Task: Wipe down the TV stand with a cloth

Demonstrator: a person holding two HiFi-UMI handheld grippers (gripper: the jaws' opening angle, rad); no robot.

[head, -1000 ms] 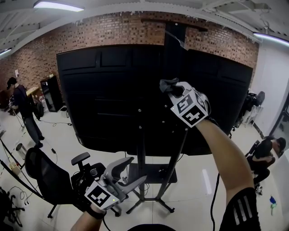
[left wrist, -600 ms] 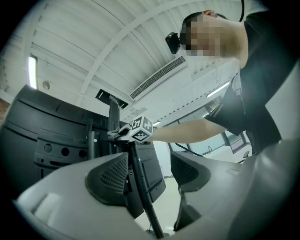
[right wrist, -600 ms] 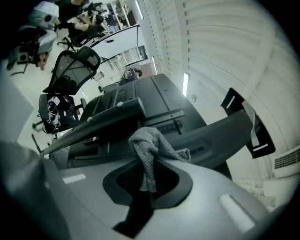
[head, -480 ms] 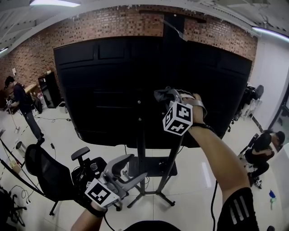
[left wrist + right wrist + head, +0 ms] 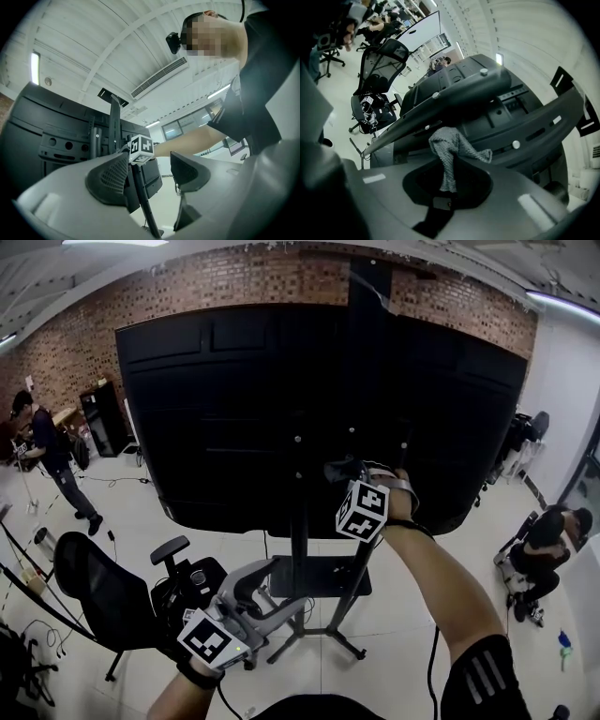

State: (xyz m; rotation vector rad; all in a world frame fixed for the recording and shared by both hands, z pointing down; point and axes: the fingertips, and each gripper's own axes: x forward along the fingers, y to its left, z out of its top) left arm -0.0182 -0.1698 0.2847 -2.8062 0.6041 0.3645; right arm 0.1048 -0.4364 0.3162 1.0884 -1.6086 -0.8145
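The TV stand (image 5: 300,542) carries a big black screen seen from behind (image 5: 234,409), on two upright poles over a flat base (image 5: 319,577). My right gripper (image 5: 349,472) is shut on a grey knitted cloth (image 5: 339,468) and holds it against the right pole, near the screen's lower edge. In the right gripper view the cloth (image 5: 451,149) sticks up from between the jaws, in front of the stand's crossbars (image 5: 468,91). My left gripper (image 5: 289,587) hangs low at the left, open and holding nothing. The left gripper view looks between its jaws (image 5: 150,174) at the pole (image 5: 140,206).
A black office chair (image 5: 103,601) stands at the lower left beside the stand's base. One person (image 5: 42,442) walks at the far left near a black cabinet (image 5: 105,430); another (image 5: 539,557) crouches at the right. A brick wall is behind the screen.
My right gripper has slid down the stand with the cloth, from the upper part of the screen's back to near its lower edge. The left gripper has barely moved.
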